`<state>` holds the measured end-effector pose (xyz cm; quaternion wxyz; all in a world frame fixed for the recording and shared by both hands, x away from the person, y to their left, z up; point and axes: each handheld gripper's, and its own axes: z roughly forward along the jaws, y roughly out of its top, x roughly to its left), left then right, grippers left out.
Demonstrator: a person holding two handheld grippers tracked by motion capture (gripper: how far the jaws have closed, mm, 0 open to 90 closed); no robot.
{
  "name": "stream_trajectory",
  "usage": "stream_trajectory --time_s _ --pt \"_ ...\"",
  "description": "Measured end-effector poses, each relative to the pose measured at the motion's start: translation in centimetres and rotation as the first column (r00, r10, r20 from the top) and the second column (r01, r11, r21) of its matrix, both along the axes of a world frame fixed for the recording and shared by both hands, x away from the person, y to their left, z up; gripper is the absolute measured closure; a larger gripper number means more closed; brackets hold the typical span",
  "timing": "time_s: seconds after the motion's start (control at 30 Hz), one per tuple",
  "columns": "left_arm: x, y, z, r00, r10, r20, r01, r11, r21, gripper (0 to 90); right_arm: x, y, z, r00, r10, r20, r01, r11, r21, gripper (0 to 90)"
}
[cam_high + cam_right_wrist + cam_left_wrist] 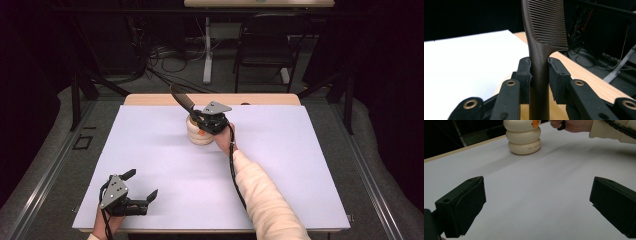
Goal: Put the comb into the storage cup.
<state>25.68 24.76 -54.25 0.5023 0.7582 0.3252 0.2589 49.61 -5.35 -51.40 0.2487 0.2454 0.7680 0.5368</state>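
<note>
Above the holder (200, 132), right gripper (539, 75) clamps the comb (546, 22) handle; left gripper (141, 189) idles near it, jaws wide. A tilt, perhaps, could tip the holder.

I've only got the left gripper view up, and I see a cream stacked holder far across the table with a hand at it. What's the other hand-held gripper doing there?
Observer: The right hand-held gripper is shut on the handle of a dark brown comb.
Operator: Where's the comb relative to the holder?
Observer: In the high view the comb sticks up and back from the top of the cream holder; whether its end sits inside I cannot tell.
Operator: And my own gripper, is it holding anything?
Observer: No. The left hand-held gripper is open and empty, near the front left corner of the white mat.
</note>
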Motion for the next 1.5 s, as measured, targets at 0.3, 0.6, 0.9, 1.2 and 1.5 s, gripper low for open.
stream_trajectory --time_s 0.3,0.6,0.9,1.2,1.5 --pt "0.0 0.0 0.0 1.0 -0.001 0.001 0.001 1.0 0.0 0.4 -0.2 -0.2 0.3 0.9993 0.001 -0.038 -0.002 0.9995 -0.033 71.1" --pt "0.0 0.0 0.0 1.0 0.001 0.002 -0.001 1.0 -0.001 0.4 -0.6 -0.4 1.1 0.998 0.018 -0.061 -0.022 0.9974 -0.069 55.2" --pt "0.0 -0.1 0.0 1.0 0.002 0.0 -0.002 1.0 0.0 0.4 -1.2 -1.3 2.5 0.9934 0.018 -0.113 -0.028 0.9951 -0.094 41.6" --pt "0.0 -0.1 0.0 1.0 -0.001 0.0 0.001 1.0 0.003 0.4 -2.1 -1.7 3.8 0.9872 0.051 -0.151 -0.069 0.9913 -0.112 29.8" --pt "-0.1 -0.1 0.0 1.0 0.0 -0.001 0.0 1.0 0.004 0.4 -3.2 -2.3 4.7 0.9746 0.069 -0.213 -0.102 0.9836 -0.149 13.2"
